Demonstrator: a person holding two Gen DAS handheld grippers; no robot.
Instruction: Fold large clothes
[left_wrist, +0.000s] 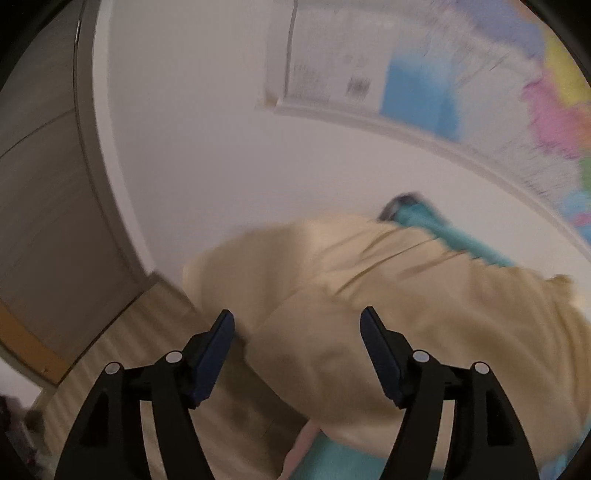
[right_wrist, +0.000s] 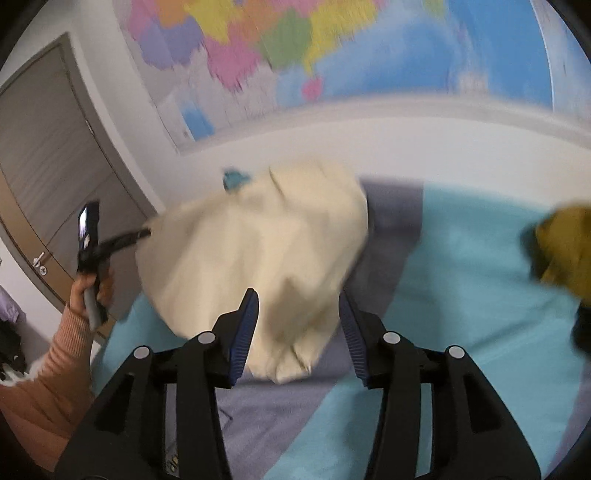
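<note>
A large cream garment (right_wrist: 258, 240) lies bunched in a heap on the bed, blurred in both views. My right gripper (right_wrist: 298, 306) hovers over its near end, open, with the cloth showing between the fingers but not pinched. My left gripper (left_wrist: 297, 325) is open too, and the cream garment (left_wrist: 388, 314) spreads just beyond and below its blue pads (left_wrist: 221, 332). In the right wrist view a hand (right_wrist: 85, 291) in an orange sleeve holds the left gripper (right_wrist: 144, 233) at the garment's left edge.
The bed cover (right_wrist: 461, 277) is teal with grey-purple bands. A mustard-yellow garment (right_wrist: 565, 251) lies at the right edge of the bed. A colourful wall map (right_wrist: 295, 48) hangs behind. A grey door (right_wrist: 48, 166) stands at the left, with wood floor (left_wrist: 129, 350) below it.
</note>
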